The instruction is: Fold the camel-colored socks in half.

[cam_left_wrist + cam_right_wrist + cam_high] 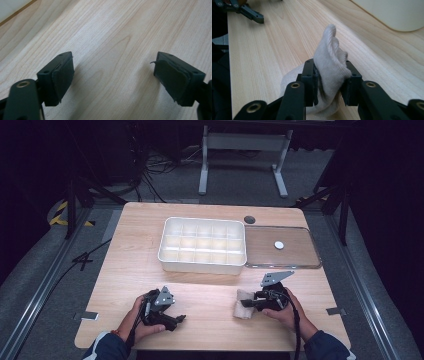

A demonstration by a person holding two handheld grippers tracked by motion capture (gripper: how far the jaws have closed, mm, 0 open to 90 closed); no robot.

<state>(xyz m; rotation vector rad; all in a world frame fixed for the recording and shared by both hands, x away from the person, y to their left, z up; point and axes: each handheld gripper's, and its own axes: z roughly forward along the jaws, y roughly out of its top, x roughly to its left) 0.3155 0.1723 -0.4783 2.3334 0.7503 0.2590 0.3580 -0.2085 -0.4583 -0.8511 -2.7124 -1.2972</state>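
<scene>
Two black two-jaw grippers work near the front edge of the light wooden table [130,250]. The right gripper [329,82] is clamped on a bunched cream knitted sock [329,62], which rests on the tabletop right of the middle of that edge. The left gripper [113,75] lies towards the front left corner, jaws wide apart over bare wood. Behind them, mid-table, sits a white plastic compartment tray [202,265]; its cells look empty, though the high view is soft. A clear flat lid [300,255] lies against the tray's right side.
</scene>
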